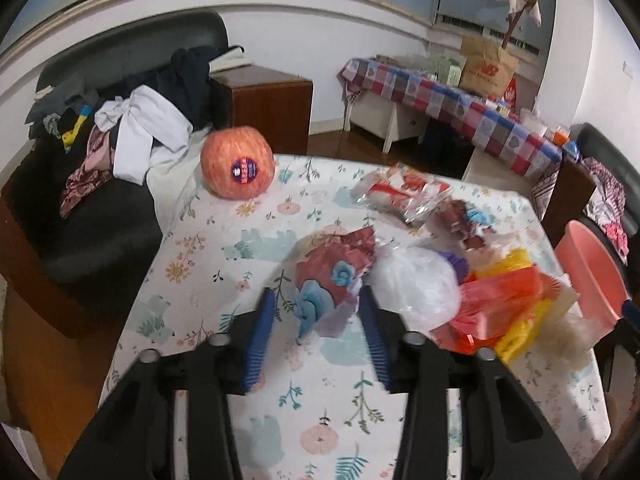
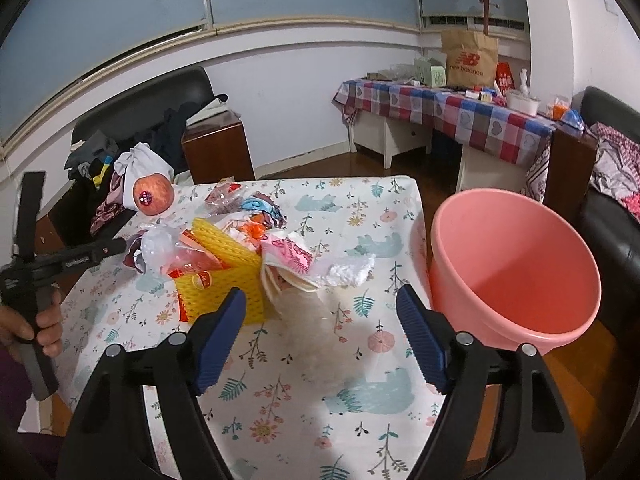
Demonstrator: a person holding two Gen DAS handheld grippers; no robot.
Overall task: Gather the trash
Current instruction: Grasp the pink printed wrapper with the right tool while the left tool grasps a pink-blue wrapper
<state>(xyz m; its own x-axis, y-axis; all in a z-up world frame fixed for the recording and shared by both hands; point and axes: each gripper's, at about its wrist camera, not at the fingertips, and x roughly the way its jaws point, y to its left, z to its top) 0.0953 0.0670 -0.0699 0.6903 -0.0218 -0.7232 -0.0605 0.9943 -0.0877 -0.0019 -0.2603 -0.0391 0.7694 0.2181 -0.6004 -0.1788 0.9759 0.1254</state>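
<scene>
A pile of trash lies on the floral tablecloth [image 1: 224, 280]: a crumpled red and blue wrapper [image 1: 332, 276], a clear plastic bag [image 1: 416, 284], orange and yellow wrappers [image 1: 508, 300] and a red and white packet [image 1: 408, 192]. My left gripper [image 1: 318, 304] is open, its blue pads either side of the red and blue wrapper. In the right wrist view a yellow foam net [image 2: 228, 272], a pink patterned wrapper [image 2: 290, 256] and a fluffy beige wad [image 2: 308, 316] lie ahead. My right gripper [image 2: 320, 308] is open around the wad. A pink bucket [image 2: 516, 272] stands at the table's right edge.
An apple in a foam net [image 1: 238, 166] sits at the table's far left corner. A dark sofa with clothes [image 1: 120, 128] is to the left. A checked-cloth table [image 1: 460, 108] with a paper bag stands at the back right. The left gripper's handle [image 2: 36, 264] shows at left.
</scene>
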